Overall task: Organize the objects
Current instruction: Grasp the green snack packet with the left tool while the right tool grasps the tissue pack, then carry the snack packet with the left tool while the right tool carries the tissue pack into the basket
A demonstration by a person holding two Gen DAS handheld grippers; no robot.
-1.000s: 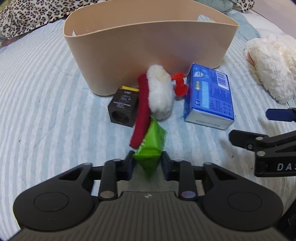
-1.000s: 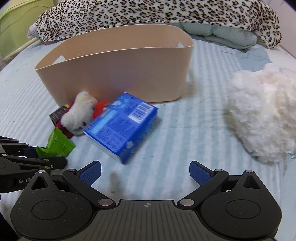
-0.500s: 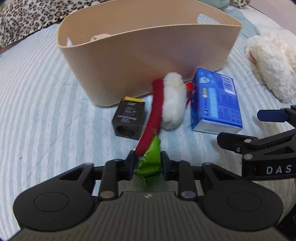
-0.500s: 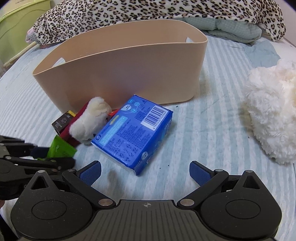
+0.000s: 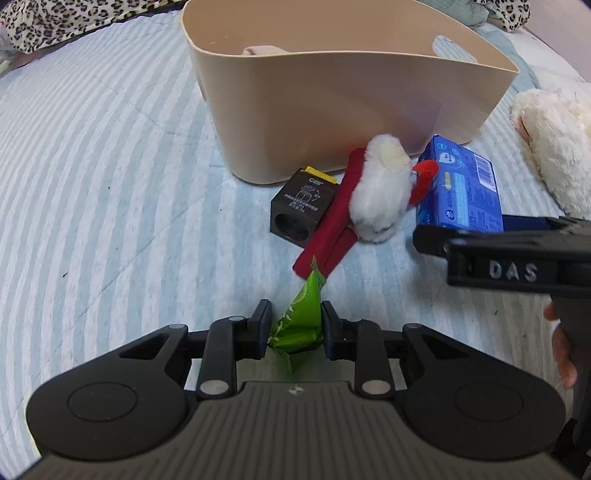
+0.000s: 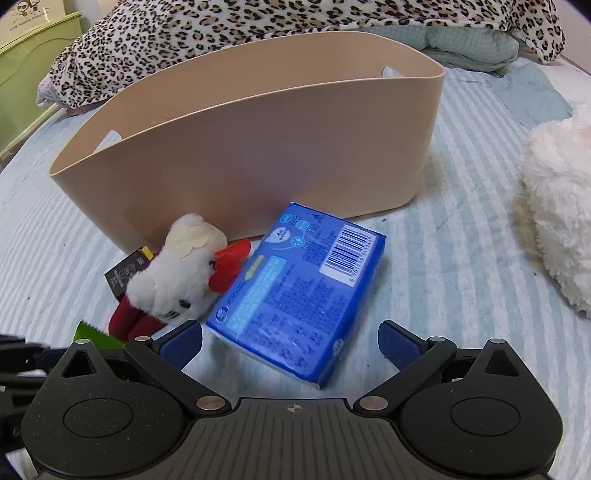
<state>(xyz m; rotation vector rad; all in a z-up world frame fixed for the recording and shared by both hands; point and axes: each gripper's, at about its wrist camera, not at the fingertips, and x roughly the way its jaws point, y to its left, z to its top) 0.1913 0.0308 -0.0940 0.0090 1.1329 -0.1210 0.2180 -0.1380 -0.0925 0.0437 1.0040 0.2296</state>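
My left gripper (image 5: 295, 323) is shut on a green packet (image 5: 301, 319) and holds it above the striped bed cover, short of the beige tub (image 5: 343, 107). A white plush cat with red bow (image 5: 380, 192), a black box (image 5: 301, 208) and a blue tissue pack (image 5: 461, 192) lie in front of the tub. My right gripper (image 6: 291, 345) is open, its blue pads either side of the near end of the blue tissue pack (image 6: 299, 288), next to the plush cat (image 6: 177, 273). A pale item lies inside the tub.
A fluffy white plush (image 6: 557, 225) lies on the right of the bed. A leopard-print blanket (image 6: 258, 26) is heaped behind the tub (image 6: 258, 147). A green cabinet (image 6: 26, 62) stands at the far left.
My left gripper has lifted and pulled back with the green packet, now looking down into the tub. My right gripper has moved forward until its open pads flank the blue pack.
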